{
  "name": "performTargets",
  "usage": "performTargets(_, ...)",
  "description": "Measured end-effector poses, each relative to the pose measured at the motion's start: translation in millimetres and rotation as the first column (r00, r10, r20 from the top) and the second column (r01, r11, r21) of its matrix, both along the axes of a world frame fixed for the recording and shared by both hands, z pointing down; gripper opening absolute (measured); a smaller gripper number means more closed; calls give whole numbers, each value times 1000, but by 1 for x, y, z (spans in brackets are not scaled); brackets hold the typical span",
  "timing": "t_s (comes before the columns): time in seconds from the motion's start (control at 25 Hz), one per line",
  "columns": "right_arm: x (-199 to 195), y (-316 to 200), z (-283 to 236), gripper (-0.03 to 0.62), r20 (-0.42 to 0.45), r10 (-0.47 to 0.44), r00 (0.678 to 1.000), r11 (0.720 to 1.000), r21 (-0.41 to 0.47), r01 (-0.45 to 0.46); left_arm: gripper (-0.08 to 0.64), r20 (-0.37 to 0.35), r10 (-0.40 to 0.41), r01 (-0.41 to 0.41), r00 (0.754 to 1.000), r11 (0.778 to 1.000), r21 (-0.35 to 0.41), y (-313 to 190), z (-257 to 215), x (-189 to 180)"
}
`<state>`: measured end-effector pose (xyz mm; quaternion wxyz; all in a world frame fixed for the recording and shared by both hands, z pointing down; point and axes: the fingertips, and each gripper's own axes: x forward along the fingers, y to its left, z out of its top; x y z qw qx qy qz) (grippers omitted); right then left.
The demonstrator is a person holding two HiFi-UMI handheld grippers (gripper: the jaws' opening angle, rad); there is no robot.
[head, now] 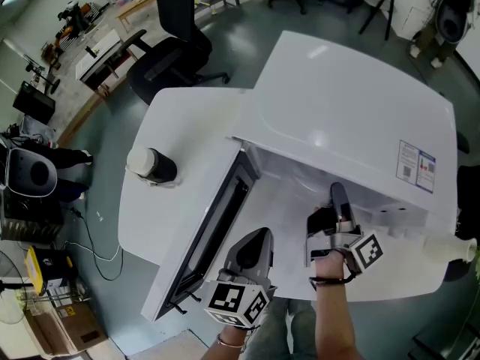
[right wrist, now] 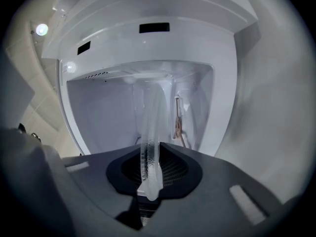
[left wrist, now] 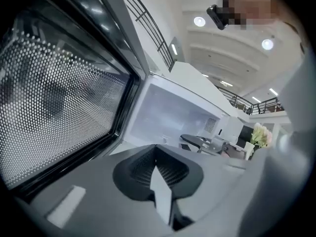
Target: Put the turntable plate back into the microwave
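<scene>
The white microwave (head: 352,103) sits on a white table with its door (head: 217,231) swung open to the left. My right gripper (head: 337,195) reaches into the cavity and is shut on the clear glass turntable plate (right wrist: 150,127). In the right gripper view the plate stands edge-on between the pads of the right gripper (right wrist: 150,168), with the cavity's back wall (right wrist: 108,112) behind it. My left gripper (head: 255,242) hovers beside the door's inner side, shut and holding nothing. In the left gripper view the left gripper (left wrist: 157,157) has the door's perforated window (left wrist: 54,107) at its left.
A dark cup with a white lid (head: 152,165) lies on the white table (head: 180,118) left of the door. A black office chair (head: 169,58) stands behind the table. A white object (head: 450,247) sticks out at the microwave's right side. Cardboard boxes (head: 71,325) sit on the floor lower left.
</scene>
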<state>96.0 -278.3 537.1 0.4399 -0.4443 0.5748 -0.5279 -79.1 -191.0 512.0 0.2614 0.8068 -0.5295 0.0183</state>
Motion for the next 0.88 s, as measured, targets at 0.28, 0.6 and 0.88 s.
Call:
performTargets(0.28, 3, -5, 1, 46, 7, 20, 1000, 1000, -14, -19, 0, -2, 1, -1, 1000, 1000, 2, -2, -1, 1)
performTargets(0.6, 9, -13, 5, 46, 30, 64, 997, 997, -36, -63, 0, -5, 11, -11, 1000, 1000, -3, 2, 2, 4)
performTargets(0.88, 12, -22, 6, 46, 16, 83, 996, 995, -50, -83, 0, -7, 12, -12, 1000, 1000, -7, 1, 3, 5)
